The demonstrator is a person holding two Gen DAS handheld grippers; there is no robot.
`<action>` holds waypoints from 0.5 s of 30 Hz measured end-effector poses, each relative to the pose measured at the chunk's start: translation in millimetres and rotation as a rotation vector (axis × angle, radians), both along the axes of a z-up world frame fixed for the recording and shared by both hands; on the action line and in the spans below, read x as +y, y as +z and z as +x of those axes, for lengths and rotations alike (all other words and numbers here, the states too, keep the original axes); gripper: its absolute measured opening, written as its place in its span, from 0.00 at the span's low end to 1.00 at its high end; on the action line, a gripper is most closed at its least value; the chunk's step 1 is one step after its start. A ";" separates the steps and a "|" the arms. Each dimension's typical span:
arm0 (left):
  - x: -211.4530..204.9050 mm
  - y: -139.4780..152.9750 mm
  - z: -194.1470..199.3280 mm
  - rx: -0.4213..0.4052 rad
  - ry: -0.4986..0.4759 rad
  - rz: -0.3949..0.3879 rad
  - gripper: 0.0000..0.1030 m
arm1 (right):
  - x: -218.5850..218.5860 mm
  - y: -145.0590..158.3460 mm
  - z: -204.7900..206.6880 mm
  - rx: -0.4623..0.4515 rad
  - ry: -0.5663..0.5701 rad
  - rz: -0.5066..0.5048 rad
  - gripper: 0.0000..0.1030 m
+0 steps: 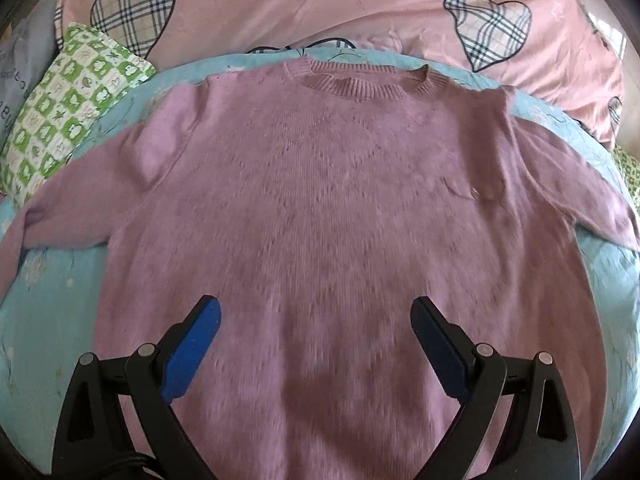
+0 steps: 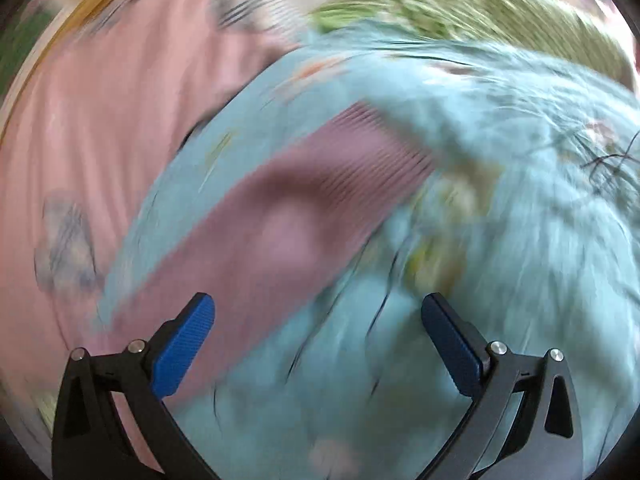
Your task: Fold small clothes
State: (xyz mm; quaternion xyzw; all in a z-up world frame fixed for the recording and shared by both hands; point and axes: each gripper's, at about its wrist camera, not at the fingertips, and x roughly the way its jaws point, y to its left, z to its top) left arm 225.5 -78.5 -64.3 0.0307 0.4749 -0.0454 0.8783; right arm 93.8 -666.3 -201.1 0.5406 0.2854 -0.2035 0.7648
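A mauve knitted sweater (image 1: 320, 200) lies flat and face up on a light blue quilt (image 1: 52, 312), collar far from me, both sleeves spread out sideways. My left gripper (image 1: 316, 320) hovers open over the sweater's lower body, blue pads wide apart with nothing between them. The right wrist view is heavily motion-blurred. It shows one sweater sleeve (image 2: 280, 224) running diagonally across the blue quilt (image 2: 500, 240), ribbed cuff at the upper right. My right gripper (image 2: 318, 316) is open above the sleeve's near part and holds nothing.
A pink duvet (image 1: 340, 4) with plaid heart patches lies beyond the collar. A green-and-white checked pillow (image 1: 68, 108) sits at the far left. In the right wrist view, pink bedding (image 2: 100, 128) lies left and green fabric (image 2: 460, 8) beyond.
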 end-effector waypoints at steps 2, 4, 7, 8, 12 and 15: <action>-0.1 -5.8 10.2 0.006 0.009 0.001 0.93 | -22.1 -4.1 0.1 -0.034 -0.077 0.037 1.00; 0.5 -12.0 17.9 0.010 0.020 0.007 0.93 | -33.2 -0.1 8.2 -0.032 -0.084 -0.002 0.90; 3.3 -22.6 27.3 0.032 0.031 0.000 0.93 | -40.2 -9.1 21.2 0.009 -0.074 0.024 0.32; 6.0 -26.5 30.2 0.046 0.034 -0.015 0.93 | -38.8 -10.3 23.2 0.019 -0.069 0.027 0.19; 10.8 -26.1 28.2 0.040 0.024 -0.025 0.92 | -1.2 17.0 20.2 -0.076 0.031 -0.013 0.07; 19.0 -19.3 21.3 0.026 0.026 -0.038 0.92 | 54.9 60.7 40.1 -0.186 0.197 -0.060 0.07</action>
